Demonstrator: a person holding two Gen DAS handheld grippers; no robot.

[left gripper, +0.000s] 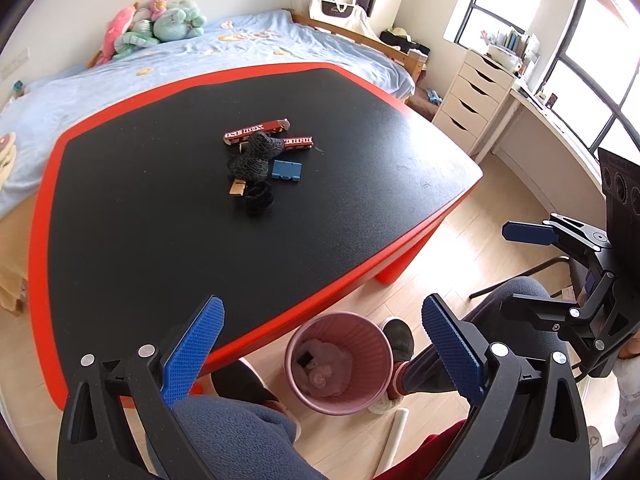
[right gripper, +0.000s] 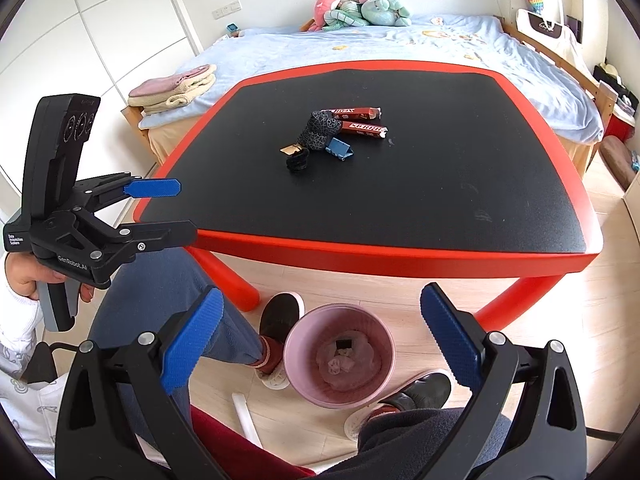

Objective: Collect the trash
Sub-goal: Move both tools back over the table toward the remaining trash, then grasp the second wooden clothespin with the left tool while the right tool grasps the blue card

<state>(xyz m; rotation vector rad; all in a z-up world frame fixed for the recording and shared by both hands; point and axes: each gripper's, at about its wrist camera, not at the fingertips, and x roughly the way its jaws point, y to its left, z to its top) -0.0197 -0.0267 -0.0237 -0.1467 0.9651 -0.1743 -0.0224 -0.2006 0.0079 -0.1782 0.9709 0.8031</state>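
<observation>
So both grippers are hanging over the near edge of the low red-rimmed table with the black textured top (right gripper: 400,208), and both are wide apart with nothing between the blue pads. The right gripper (right gripper: 320,336) sits almost directly above the ribbed pink plastic wastebasket (right gripper: 296,364) on the wooden floor, and the left gripper (left gripper: 320,344) is just beside it, also empty.

The trash is all bunched in the middle of the table, well away from either gripper: two long red snack boxes (right gripper: 362,120), a crumpled dark patterned wrapper (right gripper: 318,130) lying partly over them, a small blue ridged plastic piece (right gripper: 340,148), a tan scrap of card (right gripper: 290,149) and a little black ribbed cup-like thing (right gripper: 298,164). The basket already has some pale crumpled stuff in it.

What I'd worry about: the pile is touching and overlapping, so pinching the wrapper could drag a box along and flick the blue piece or the card off toward the edge. The flat card looks hard to get pads under. Also the basket stands right between the person's slippered feet (right gripper: 280,316), partly tucked under the table edge, so a nudge could tip it, or a drop released too early lands on the floor.
</observation>
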